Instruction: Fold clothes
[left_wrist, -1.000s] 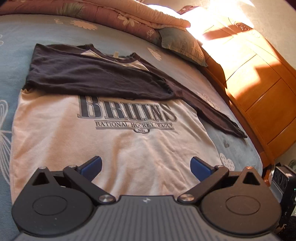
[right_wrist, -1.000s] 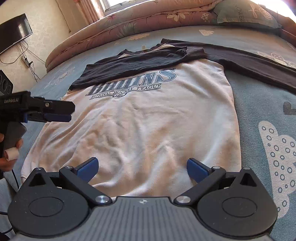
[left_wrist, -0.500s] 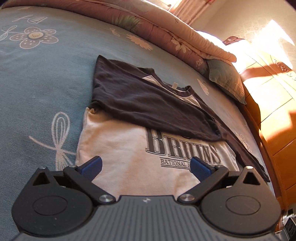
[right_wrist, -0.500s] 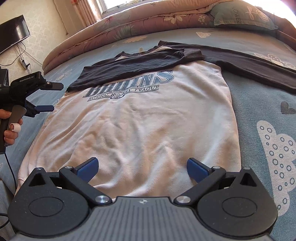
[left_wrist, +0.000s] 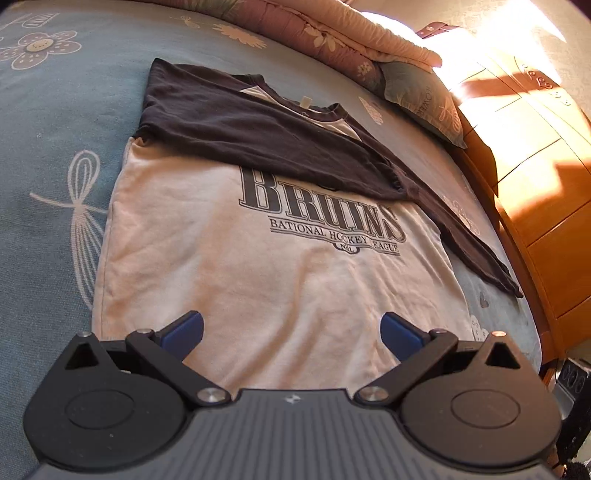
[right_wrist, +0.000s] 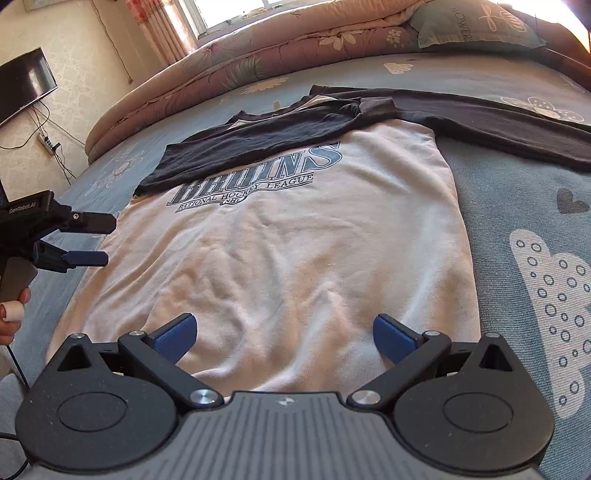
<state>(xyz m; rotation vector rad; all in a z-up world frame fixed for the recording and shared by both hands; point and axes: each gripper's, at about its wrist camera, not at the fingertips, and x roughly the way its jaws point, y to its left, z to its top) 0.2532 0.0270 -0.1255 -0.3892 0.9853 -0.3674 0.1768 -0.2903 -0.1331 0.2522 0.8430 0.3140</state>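
Both claws gape wide and empty: the left gripper (left_wrist: 291, 328) has swung back toward the hem, level at the left edge; the right gripper (right_wrist: 282, 332) hovers. Ahead lies the cream long-sleeved shirt with dark sleeves (left_wrist: 266, 258), one sleeve folded across, the other awaiting folding.

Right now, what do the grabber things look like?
Both grippers, left gripper and right gripper, are black with two round discs, a ribbed grey middle and blue finger pads. The left gripper carries white lettering, a grey handle and a black cable.
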